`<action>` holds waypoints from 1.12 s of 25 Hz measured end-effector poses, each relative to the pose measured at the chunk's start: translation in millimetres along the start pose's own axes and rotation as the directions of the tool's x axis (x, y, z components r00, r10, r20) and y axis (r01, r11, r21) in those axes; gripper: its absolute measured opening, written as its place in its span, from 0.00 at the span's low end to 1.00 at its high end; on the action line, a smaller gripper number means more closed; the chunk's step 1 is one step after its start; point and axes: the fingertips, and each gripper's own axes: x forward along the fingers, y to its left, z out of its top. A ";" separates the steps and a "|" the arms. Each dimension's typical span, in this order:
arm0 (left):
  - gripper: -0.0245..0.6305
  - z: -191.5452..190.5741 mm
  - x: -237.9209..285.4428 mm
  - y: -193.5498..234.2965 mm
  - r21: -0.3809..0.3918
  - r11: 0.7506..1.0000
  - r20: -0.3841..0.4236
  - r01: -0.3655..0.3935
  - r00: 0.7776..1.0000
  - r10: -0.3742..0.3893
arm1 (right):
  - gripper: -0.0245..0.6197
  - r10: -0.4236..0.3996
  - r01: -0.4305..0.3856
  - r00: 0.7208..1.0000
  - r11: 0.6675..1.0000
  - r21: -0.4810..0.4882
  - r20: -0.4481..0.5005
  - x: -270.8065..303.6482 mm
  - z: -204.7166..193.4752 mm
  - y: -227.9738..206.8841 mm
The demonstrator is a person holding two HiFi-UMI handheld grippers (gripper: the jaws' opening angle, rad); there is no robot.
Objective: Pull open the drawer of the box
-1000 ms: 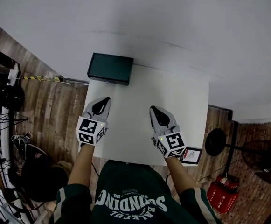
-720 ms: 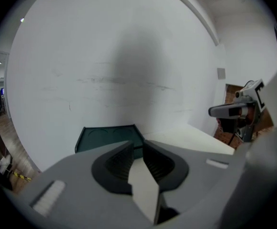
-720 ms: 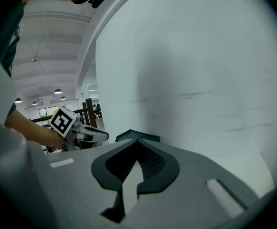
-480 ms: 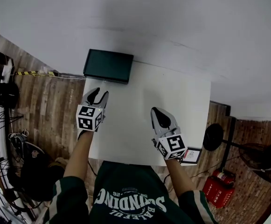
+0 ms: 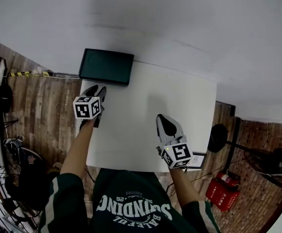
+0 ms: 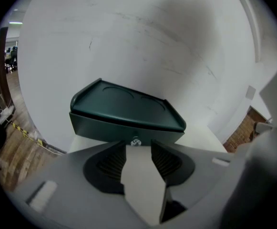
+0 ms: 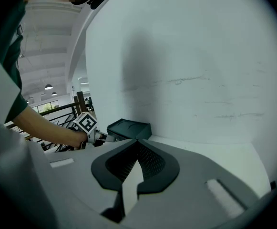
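Head view, wall [image 5: 179, 13]: white and plain; it runs behind the far edge of the table.
Floor [image 5: 48, 115]: brown wood planks, visible on both sides of the table.
Table [image 5: 145, 115]: white, square top.
Box [image 5: 107, 66]: dark green and flat; it stands at the far left corner of the table, against the wall.
Drawer [image 6: 109, 128]: its front panel sits flush with the box body, closed, and faces the left gripper.
Left gripper [image 5: 98, 88]: near the box front, at the table's left edge, tilted downward toward the drawer. Its jaws are released and have just been opening; nothing is clamped between them.
Right gripper [image 5: 160, 117]: over the near right part of the table, well apart from the box. Its jaws are clenched with the tips touching, and it holds nothing.
Knob [image 6: 136, 140]: small, round and pale, centred on the drawer front. In the left gripper view it lies just beyond the gap between the jaw tips; the pads do not press on it.
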 end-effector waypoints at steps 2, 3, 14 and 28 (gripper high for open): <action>0.30 -1.0 7.5 4.3 -0.029 1.000 -0.008 0.002 1.000 -0.002 | 0.04 -0.006 0.006 1.000 1.000 0.006 -0.013 -0.7 -4.7 -1.8; 0.30 -1.2 10.7 5.6 -0.041 0.999 -0.011 0.004 1.000 -0.004 | 0.04 -0.007 0.007 1.000 1.000 0.008 -0.017 -1.0 -6.6 -2.2; 0.23 -6.9 26.0 10.0 -0.103 0.995 -0.035 0.006 0.999 -0.010 | 0.04 -0.018 0.018 0.999 1.000 0.018 -0.030 -4.6 -13.2 -3.7; 0.23 -41.5 1.0 5.6 -0.107 0.994 -0.057 -0.013 0.998 0.007 | 0.04 -0.011 0.011 1.000 1.000 0.027 -0.019 -11.7 -17.9 5.8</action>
